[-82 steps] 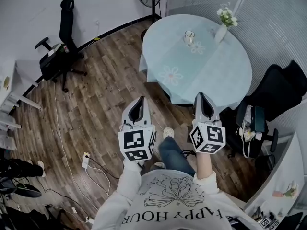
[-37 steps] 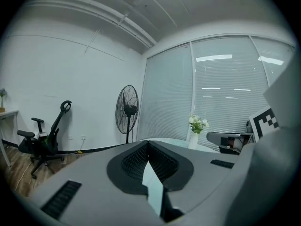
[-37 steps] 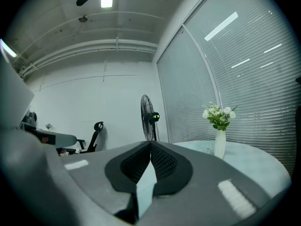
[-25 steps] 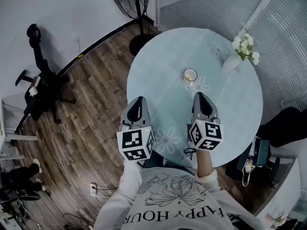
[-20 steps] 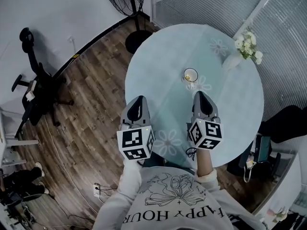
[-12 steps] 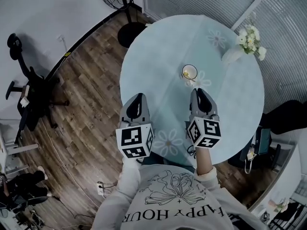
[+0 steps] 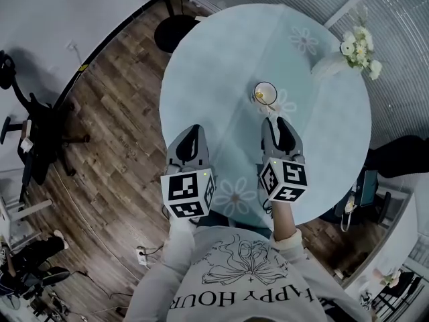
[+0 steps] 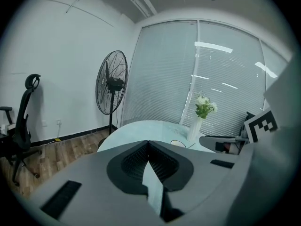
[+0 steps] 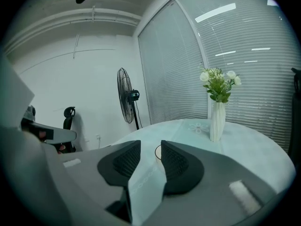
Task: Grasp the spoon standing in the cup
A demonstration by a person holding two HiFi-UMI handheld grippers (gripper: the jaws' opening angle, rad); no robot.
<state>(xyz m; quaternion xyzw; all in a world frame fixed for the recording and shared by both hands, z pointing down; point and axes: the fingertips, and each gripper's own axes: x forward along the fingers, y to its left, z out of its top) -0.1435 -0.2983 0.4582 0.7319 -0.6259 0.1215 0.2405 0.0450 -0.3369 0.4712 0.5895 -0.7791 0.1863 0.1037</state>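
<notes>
A clear glass cup stands near the middle of the round pale-blue table. Something small and pale leans at its rim, too small to tell as a spoon. My right gripper hovers just short of the cup. Its jaws are opening and nothing is between them. In the right gripper view the cup shows through the gap ahead of the right gripper. My left gripper is shut and empty over the table's near left part. In its own view the left gripper has the cup ahead and to its right.
A white vase of flowers stands at the table's far right edge. A floor fan base sits beyond the table, and an office chair stands at the left on the wood floor. Window blinds line the far side.
The person has come up to the table, so it now lies under both grippers. The right gripper has neared the cup and its jaws have spread apart. The left stays shut.
</notes>
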